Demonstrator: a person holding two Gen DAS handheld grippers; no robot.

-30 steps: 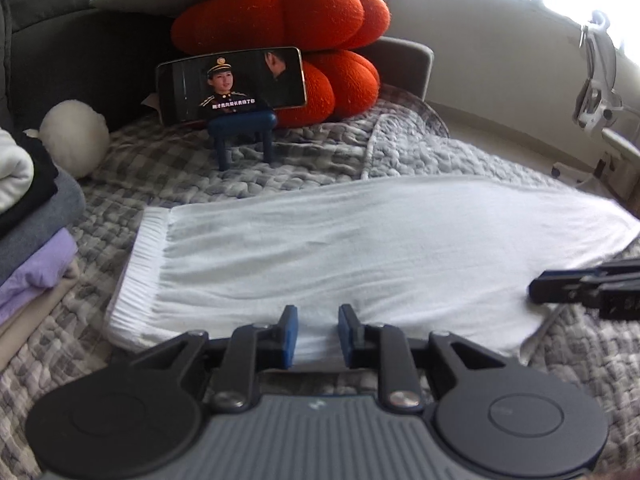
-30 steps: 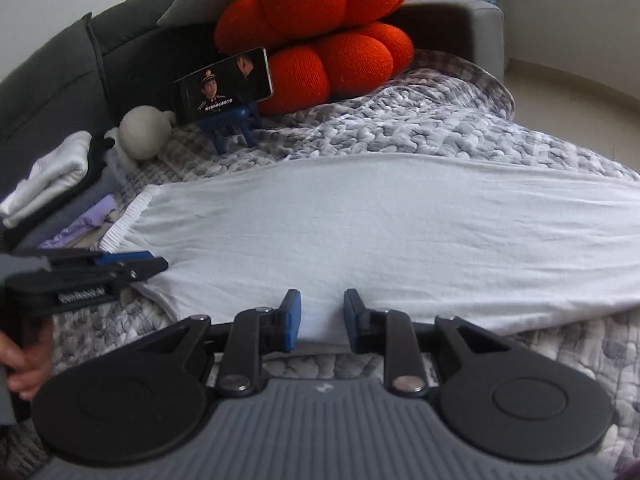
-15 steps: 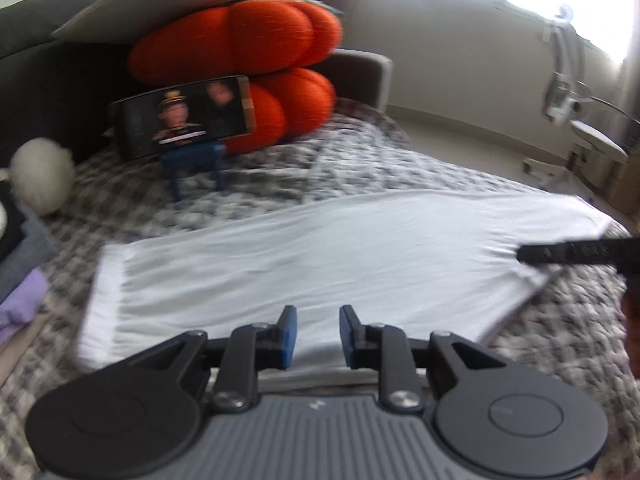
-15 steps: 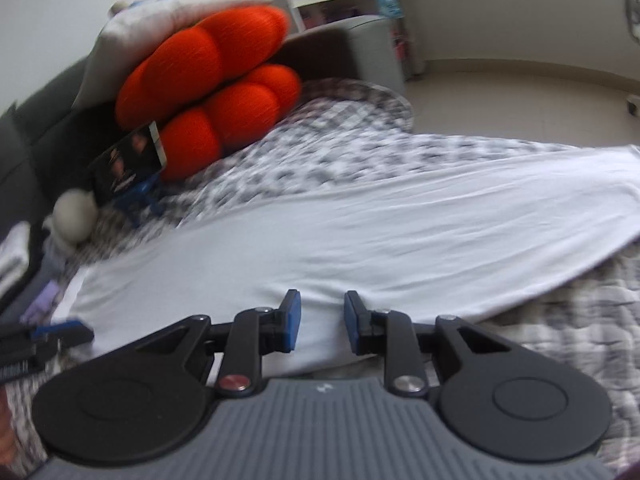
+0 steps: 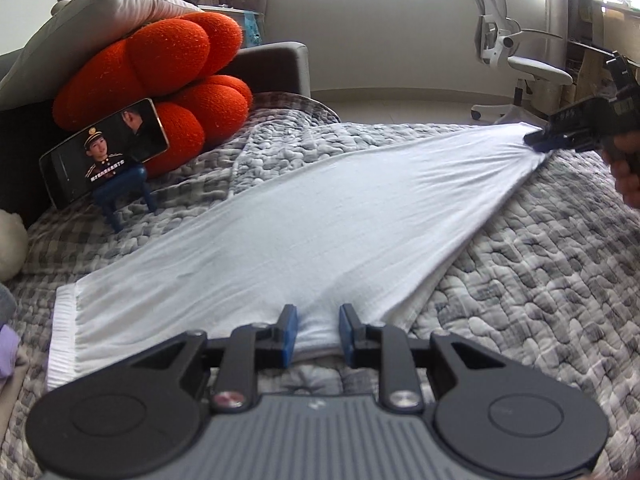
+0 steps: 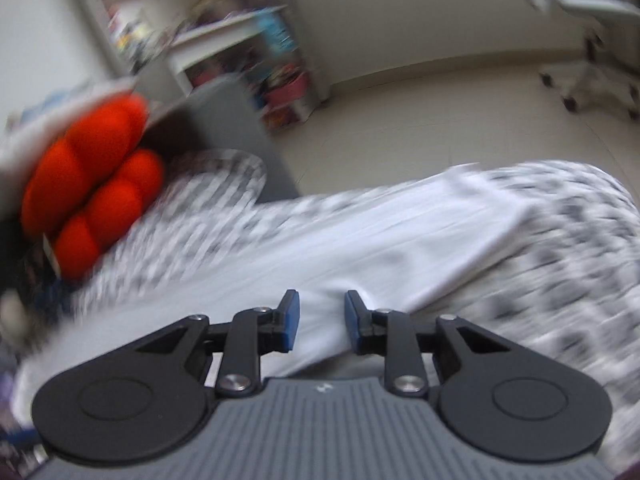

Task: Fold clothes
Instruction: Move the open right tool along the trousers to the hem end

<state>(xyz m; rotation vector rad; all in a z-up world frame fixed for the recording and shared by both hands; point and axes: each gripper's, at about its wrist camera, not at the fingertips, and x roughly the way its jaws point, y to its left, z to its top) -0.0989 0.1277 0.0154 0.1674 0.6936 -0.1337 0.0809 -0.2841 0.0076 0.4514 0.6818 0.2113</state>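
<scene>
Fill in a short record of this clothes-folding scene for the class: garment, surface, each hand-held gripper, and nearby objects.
garment: white garment, spread long and pulled taut across the bed
surface: grey quilted blanket
left hand-held gripper: near edge of the garment sits between its fingers
right hand-held gripper: shut on the garment's far corner
right wrist view: heavily blurred
nearby: orange cushion, phone on a blue stand, white office chair

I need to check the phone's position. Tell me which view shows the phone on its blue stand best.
The left wrist view: the phone is sharp, propped on its blue stand before the orange cushion. The right wrist view is motion-blurred; no phone is discernible there.
</scene>
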